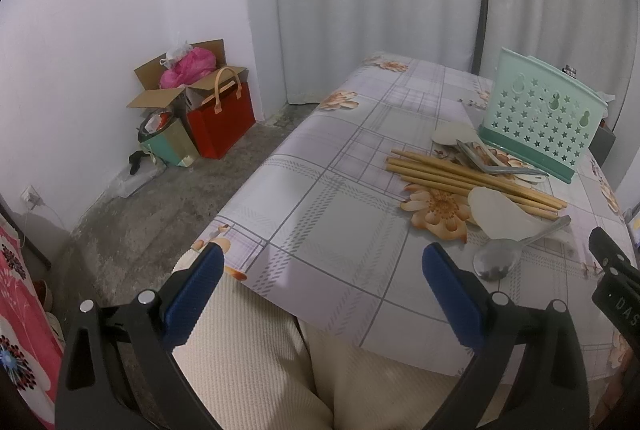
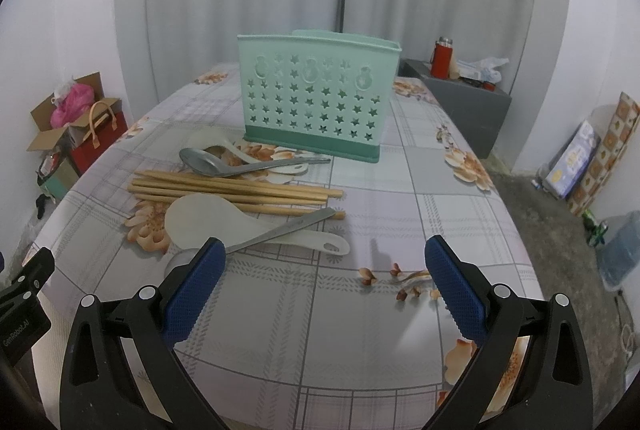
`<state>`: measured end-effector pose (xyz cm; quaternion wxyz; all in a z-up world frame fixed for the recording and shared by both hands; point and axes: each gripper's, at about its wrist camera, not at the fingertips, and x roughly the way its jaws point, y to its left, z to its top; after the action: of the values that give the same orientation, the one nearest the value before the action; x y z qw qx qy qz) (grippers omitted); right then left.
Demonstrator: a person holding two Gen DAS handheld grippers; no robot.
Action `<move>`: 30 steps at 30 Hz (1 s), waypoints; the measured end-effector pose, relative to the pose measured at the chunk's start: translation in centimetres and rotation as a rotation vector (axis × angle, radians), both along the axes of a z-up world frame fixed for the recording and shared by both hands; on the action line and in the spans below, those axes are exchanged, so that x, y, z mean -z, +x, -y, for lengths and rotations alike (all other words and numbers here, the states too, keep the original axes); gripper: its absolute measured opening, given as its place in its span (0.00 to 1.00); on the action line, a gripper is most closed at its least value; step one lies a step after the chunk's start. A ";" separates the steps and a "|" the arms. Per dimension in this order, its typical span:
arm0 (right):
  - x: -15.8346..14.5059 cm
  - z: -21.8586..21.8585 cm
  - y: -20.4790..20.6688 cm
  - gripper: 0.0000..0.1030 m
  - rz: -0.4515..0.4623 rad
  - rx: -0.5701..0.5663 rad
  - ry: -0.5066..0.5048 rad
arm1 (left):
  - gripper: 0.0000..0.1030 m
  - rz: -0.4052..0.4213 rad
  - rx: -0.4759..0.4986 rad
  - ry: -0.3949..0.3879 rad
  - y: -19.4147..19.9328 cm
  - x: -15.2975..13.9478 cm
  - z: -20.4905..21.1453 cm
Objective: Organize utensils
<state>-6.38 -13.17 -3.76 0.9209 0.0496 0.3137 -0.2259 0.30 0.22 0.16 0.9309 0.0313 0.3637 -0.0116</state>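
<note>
both grippers, left [image 1: 322, 262] and right [image 2: 322, 258], hovered released, holding nothing. mint-green star-perforated plastic utensil holder [image 2: 316, 93] stood upright at 12 o'clock, bamboo chopsticks [image 2: 236, 189], white plastic rice paddle [image 2: 208, 218] and steel spoon [image 2: 208, 159] piled at 10 o'clock. risk judged: overlapping pieces dragged along, chopsticks rolled away.

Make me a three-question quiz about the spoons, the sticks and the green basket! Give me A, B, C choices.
1. Where do the chopsticks lie?
A. inside the holder
B. on the tablecloth, in front of the holder
C. on the floor

2. What colour is the utensil holder?
A. mint green
B. red
C. yellow

3. How is the right gripper?
A. shut on a spoon
B. shut on chopsticks
C. open, holding nothing

Answers: B, they lie flat on the tablecloth; A, its star-cut wall is pale green; C, its blue pads stand wide apart.
</note>
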 end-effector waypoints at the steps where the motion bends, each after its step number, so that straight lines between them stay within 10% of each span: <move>1: 0.0 0.0 0.0 0.92 0.000 0.000 0.000 | 0.95 0.000 -0.001 -0.001 0.0 0.0 0.0; 30: 0.1 1.6 1.2 0.92 0.020 -0.021 0.032 | 0.95 -0.082 0.019 0.027 0.8 1.3 1.5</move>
<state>-5.19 -14.76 -3.89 0.9254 0.0633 0.3084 -0.2108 1.12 -1.26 -1.16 0.9145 0.0468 0.4015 -0.0168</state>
